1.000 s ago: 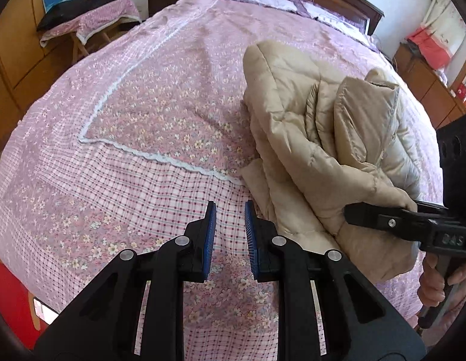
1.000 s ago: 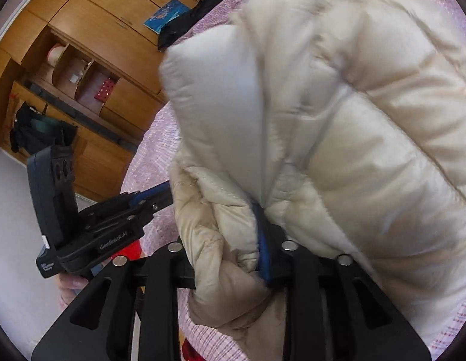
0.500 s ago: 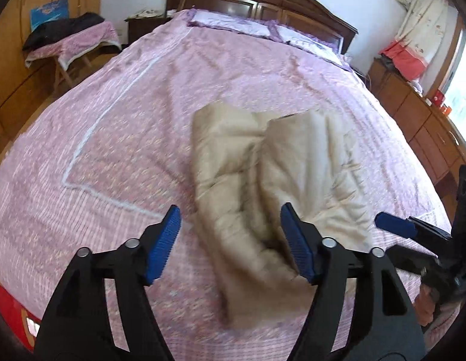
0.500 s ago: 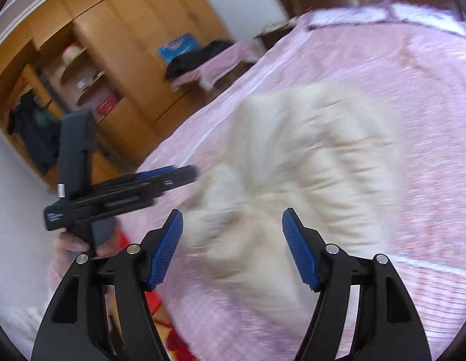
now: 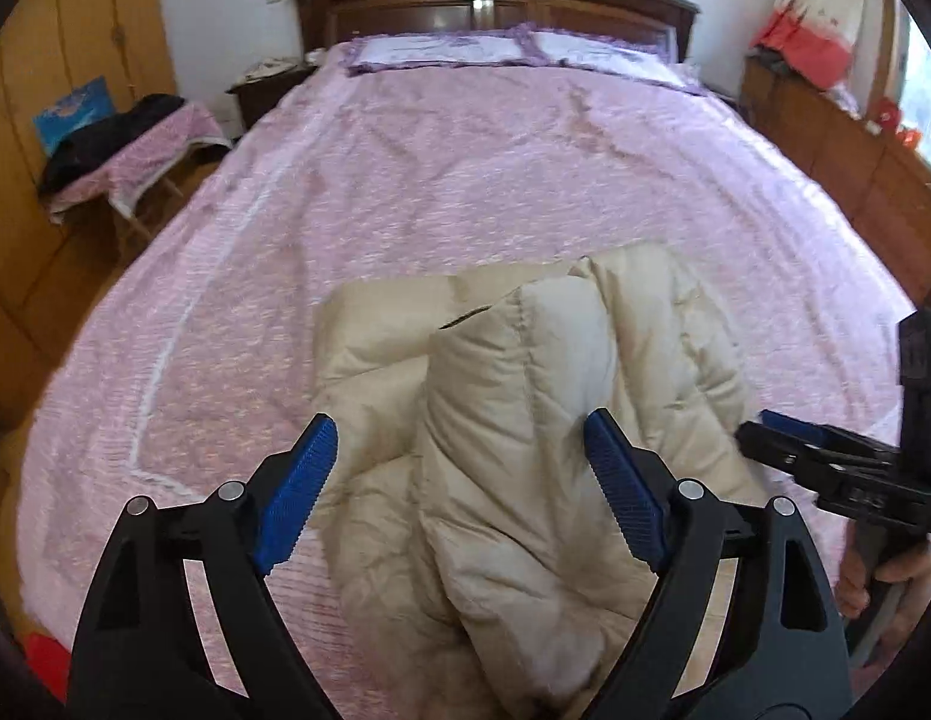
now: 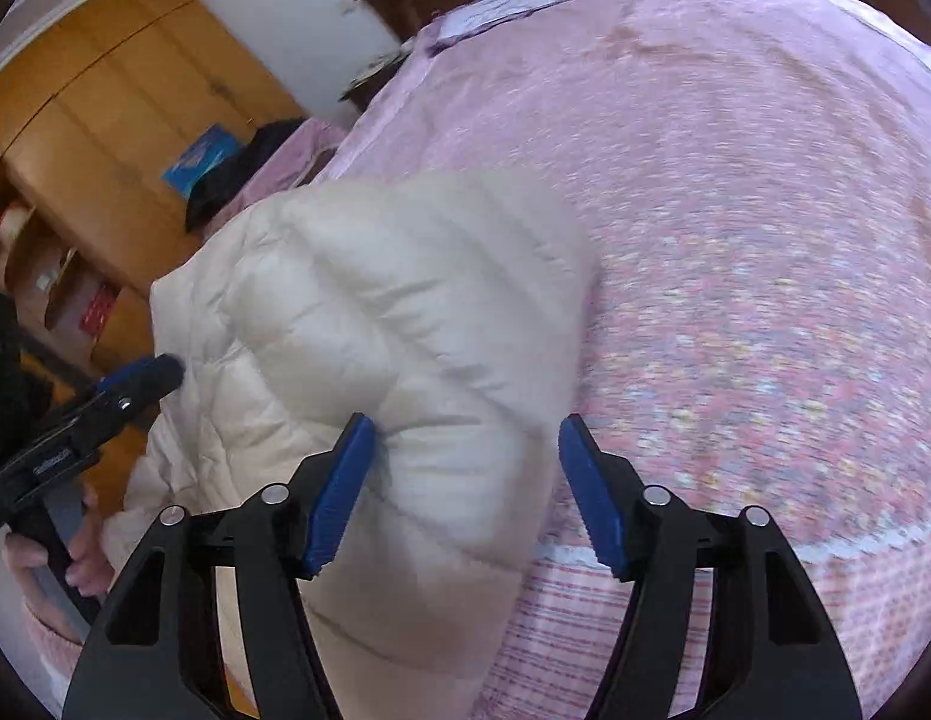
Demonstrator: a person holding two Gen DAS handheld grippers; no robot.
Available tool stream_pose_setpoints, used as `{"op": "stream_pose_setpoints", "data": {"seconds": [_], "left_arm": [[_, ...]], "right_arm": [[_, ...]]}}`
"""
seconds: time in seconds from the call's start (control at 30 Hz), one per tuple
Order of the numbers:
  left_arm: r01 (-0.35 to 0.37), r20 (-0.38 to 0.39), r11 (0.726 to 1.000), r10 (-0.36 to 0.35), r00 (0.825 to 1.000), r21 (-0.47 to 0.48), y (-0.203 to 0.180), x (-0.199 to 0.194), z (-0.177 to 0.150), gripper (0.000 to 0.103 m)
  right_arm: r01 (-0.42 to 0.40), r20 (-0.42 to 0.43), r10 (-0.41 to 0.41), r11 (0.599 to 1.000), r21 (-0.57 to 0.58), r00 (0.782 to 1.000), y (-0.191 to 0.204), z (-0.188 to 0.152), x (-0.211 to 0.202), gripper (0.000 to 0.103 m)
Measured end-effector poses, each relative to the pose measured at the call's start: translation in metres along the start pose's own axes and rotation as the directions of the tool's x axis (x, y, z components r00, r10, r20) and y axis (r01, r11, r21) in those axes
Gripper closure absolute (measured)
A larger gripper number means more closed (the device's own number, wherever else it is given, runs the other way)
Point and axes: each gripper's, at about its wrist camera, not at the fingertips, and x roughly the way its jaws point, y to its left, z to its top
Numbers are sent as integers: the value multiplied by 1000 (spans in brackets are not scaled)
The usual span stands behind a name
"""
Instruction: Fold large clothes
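The jacket [image 5: 525, 420] lies bunched low in the frame on my pink bed [image 5: 465, 180]. My left gripper [image 5: 459, 486] hangs above it, jaws opening, gripping nothing. My right gripper [image 6: 465, 486] is closing, its left pad brushing the jacket [image 6: 375, 330], nothing clamped.

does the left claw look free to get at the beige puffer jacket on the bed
Probably yes. The left claw, jaws opening, hangs right over the beige puffer jacket with nothing between them. The right claw sits off at the jacket's edge, clear of the path.
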Motion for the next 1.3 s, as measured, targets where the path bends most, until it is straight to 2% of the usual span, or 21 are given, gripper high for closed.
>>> {"op": "stream_pose_setpoints", "data": {"seconds": [0.13, 0.33, 0.5, 0.63, 0.73, 0.8, 0.9, 1.03, 1.3], "left_arm": [[-41, -26, 996, 39, 999, -83, 35, 6, -21, 16], [-24, -81, 968, 4, 997, -249, 83, 27, -61, 13], [-15, -91, 949, -14, 996, -315, 98, 38, -89, 13], [-1, -93, 932, -35, 995, -361, 105, 43, -108, 12], [-11, -100, 926, -29, 995, -378, 109, 46, -114, 11], [-17, -104, 923, -25, 994, -385, 111, 48, -117, 11], [5, -106, 912, -53, 993, -411, 115, 49, -120, 10], [8, -106, 913, -56, 993, -409, 114, 50, -120, 10], [75, -115, 884, -143, 983, -461, 124, 61, -124, 10]], "right_arm": [[-24, -15, 23, 998, -64, 1000, 20, 1, 13, 39], [1, -33, -8, 978, -207, 999, 61, 2, 32, 39], [7, -35, -17, 962, -272, 999, 77, -1, 45, 37], [5, -24, -13, 954, -301, 1000, 84, -4, 37, 35], [39, -24, -47, 961, -273, 999, 83, -8, 22, 20], [24, -48, -36, 973, -231, 998, 75, -9, 17, 19], [-48, -111, 33, 990, -135, 993, 56, -6, 18, 19], [-104, -163, 88, 990, -95, 983, 50, -8, 26, 19], [-200, -239, 186, 979, -32, 953, 39, -5, 53, 7]]}}
